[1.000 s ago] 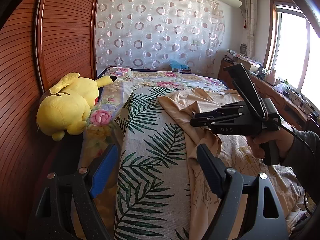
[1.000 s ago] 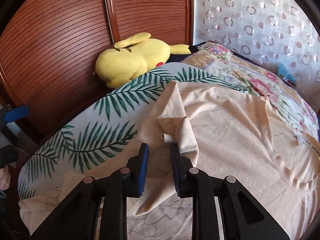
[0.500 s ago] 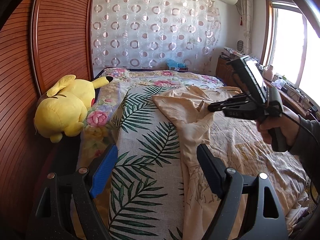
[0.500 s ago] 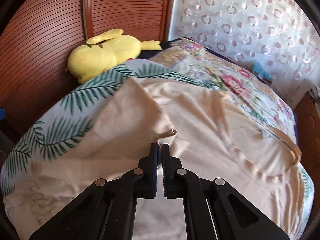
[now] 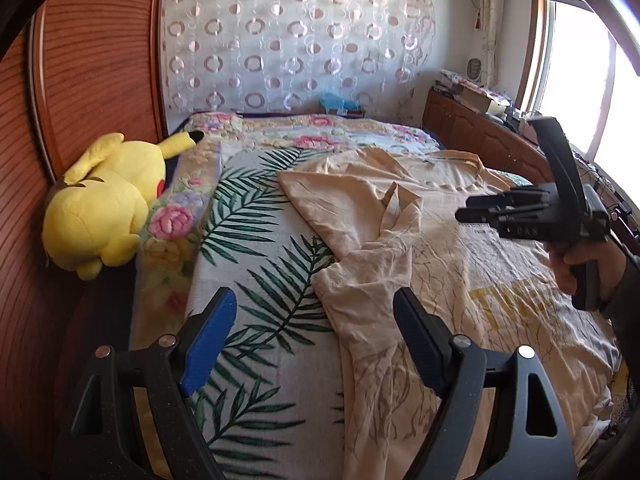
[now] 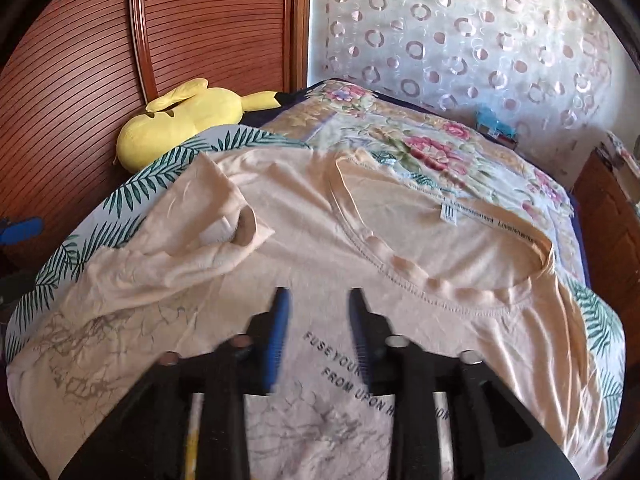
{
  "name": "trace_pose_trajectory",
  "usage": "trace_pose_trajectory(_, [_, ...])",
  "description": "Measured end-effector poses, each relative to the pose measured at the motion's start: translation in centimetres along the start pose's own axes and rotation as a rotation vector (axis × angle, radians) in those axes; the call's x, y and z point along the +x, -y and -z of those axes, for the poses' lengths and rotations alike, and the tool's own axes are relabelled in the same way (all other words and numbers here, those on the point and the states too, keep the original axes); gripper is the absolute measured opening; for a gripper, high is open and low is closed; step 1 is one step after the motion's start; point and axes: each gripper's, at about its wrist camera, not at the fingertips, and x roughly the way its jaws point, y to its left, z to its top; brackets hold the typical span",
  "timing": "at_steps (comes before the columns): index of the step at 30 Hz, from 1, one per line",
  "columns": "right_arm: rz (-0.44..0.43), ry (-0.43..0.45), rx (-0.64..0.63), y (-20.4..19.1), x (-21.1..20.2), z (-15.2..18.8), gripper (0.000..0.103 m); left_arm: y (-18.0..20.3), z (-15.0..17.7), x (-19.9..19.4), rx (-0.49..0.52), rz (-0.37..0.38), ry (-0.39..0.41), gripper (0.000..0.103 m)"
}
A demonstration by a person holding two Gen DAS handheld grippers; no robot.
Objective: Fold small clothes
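A peach-coloured T-shirt [image 6: 400, 224] of thin, soft knit is spread face up on the bed [image 5: 256, 360], over a cover printed with green palm fronds; a floral quilt [image 6: 420, 140] is seen farther back. The fabric is finely creased, with a cracked, marble-like print in grey-brown and dark lettering across the chest, and yellow block letters are seen lower down in the left wrist view. The ribbed neckline forms a wide oval, with a small white label stitched inside it. The shirt's long axis runs along the bed, its collar pointing toward the patterned curtain [image 5: 296, 32] and its hem toward the cameras. One sleeve [image 6: 216, 216] is folded inward over the body, leaving a rumpled ridge with the sleeve opening turned upward.

The right tool [image 6: 316, 340] is held above the chest print with its blue-padded jaws apart; they have just been opening, and nothing is gripped between them. The left tool [image 5: 316, 340] is spread wide and empty above the shirt's side edge and the palm-frond cover.

A plump yellow plush toy [image 5: 104, 204] lies against the ribbed wooden wardrobe door [image 5: 92, 60].
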Motion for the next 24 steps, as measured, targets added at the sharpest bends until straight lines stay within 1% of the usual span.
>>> trace_pose_trajectory(1, [0.001,-0.017,0.001,0.3,0.4,0.0,0.038,0.0,-0.2,0.5,0.003,-0.01,-0.018,0.069])
trace_pose_trajectory(2, [0.013,-0.025,0.007,0.6,0.7,0.4,0.038,0.1,-0.6,1.1,0.011,-0.02,-0.038,0.063])
trace_pose_trajectory(4, [-0.001,-0.008,0.039,1.2,0.5,0.8,0.038,0.2,-0.9,1.9,0.026,-0.007,-0.054,0.058])
trace_pose_trajectory(7, [0.001,-0.005,0.054,1.5,0.3,0.9,0.038,0.2,-1.4,3.4,0.02,0.0,-0.103,0.051])
trace_pose_trajectory(10, [0.006,-0.002,0.05,1.6,0.3,1.2,0.038,0.4,-1.6,4.5,0.015,0.028,-0.131,0.051])
trace_pose_trajectory(12, [0.006,0.002,0.049,1.8,0.5,1.0,0.038,0.3,-1.4,5.1,0.0,0.057,-0.15,0.048])
trace_pose_trajectory(13, [0.007,0.007,0.047,1.7,0.4,1.2,0.038,0.4,-1.3,5.3,-0.003,0.065,-0.156,0.044])
trace_pose_trajectory(15, [0.002,0.014,0.043,2.1,0.3,1.2,0.039,0.6,-1.2,5.4,0.004,0.084,-0.146,0.037])
trace_pose_trajectory(17, [-0.005,0.017,0.047,2.3,0.1,1.3,0.039,0.8,-1.1,5.3,0.012,0.12,-0.148,0.015])
trace_pose_trajectory(18, [-0.006,0.017,0.049,2.3,0.1,1.4,0.039,1.1,-1.2,5.0,0.026,0.113,-0.141,0.011])
trace_pose_trajectory(19, [-0.007,0.017,0.049,2.3,0.1,1.4,0.039,1.4,-1.3,4.8,0.04,0.107,-0.134,0.008])
trace_pose_trajectory(21, [-0.003,0.016,0.046,2.3,0.1,1.3,0.039,2.2,-1.6,3.8,0.063,0.107,-0.102,0.008])
trace_pose_trajectory(24, [-0.001,0.015,0.044,2.4,0.0,1.3,0.039,4.0,-2.1,1.9,0.102,0.134,-0.058,0.008])
